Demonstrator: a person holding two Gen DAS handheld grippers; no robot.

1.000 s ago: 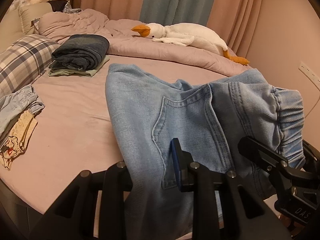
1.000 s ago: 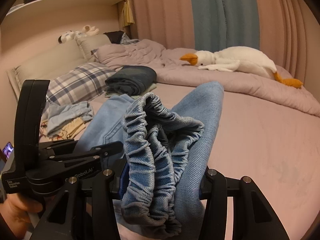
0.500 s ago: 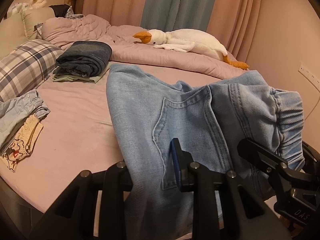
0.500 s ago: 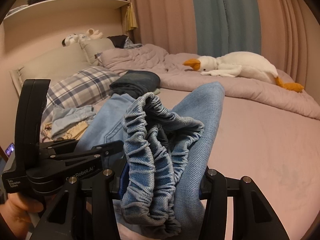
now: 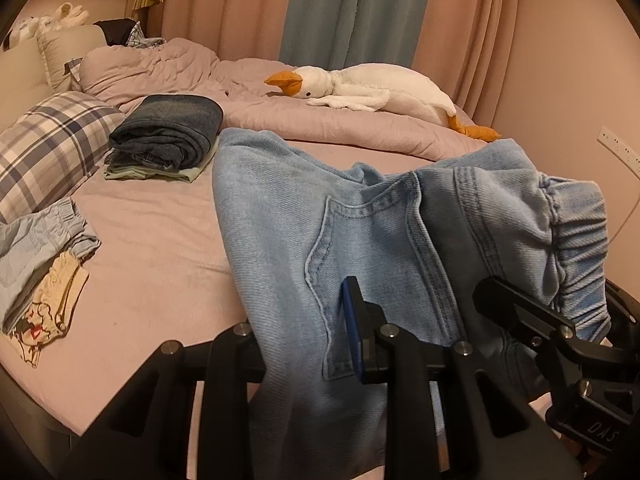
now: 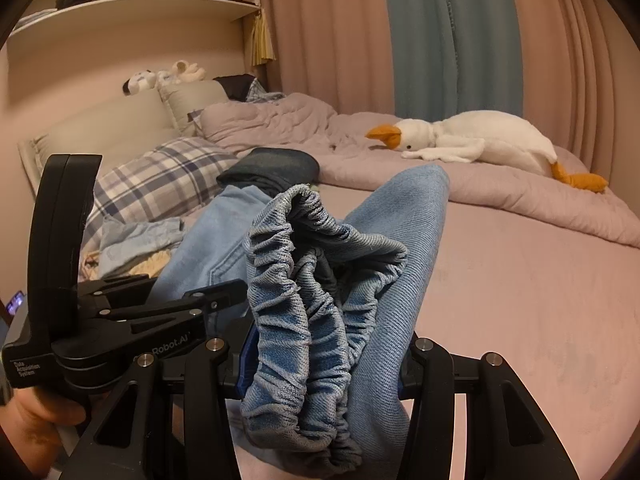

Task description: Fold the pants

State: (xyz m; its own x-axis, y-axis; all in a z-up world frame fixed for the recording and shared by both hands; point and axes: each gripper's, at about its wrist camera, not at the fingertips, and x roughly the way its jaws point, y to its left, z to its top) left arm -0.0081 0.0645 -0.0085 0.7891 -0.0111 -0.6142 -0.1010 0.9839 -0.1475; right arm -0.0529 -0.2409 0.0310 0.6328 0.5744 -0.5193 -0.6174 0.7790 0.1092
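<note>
I hold one gripper in each hand, and both are clamped on the same pair of light blue pants (image 5: 360,216).

Left gripper (image 5: 304,344): the jaws stand narrow, closed on a layer of denim near the back pocket. One blue pad (image 5: 353,320) shows pressed against the outer face of the cloth; the other finger is hidden behind the fabric. The cloth drapes over the fingers and falls out of view below.

Right gripper (image 6: 324,364): the jaws stand about half open in width, filled by the gathered elastic waistband (image 6: 296,312), which is bunched in several folds between the fingers. A blue pad (image 6: 246,360) presses on its left side. My left hand (image 6: 36,412) appears at the lower left of the right wrist view, gripping the left tool's handle.

Position of the pants: raised above the near edge of the bed (image 5: 160,240), stretched between the two grippers, with the waistband end on the right and a folded edge toward the middle of the mattress.

Other items on the bed:
- a stack of folded dark clothes (image 5: 168,132) beside a plaid pillow (image 5: 44,144);
- a small pile of light garments (image 5: 36,264) at the left edge;
- a plush goose (image 5: 368,88) lying on the rumpled duvet (image 5: 320,124) at the far side.
</note>
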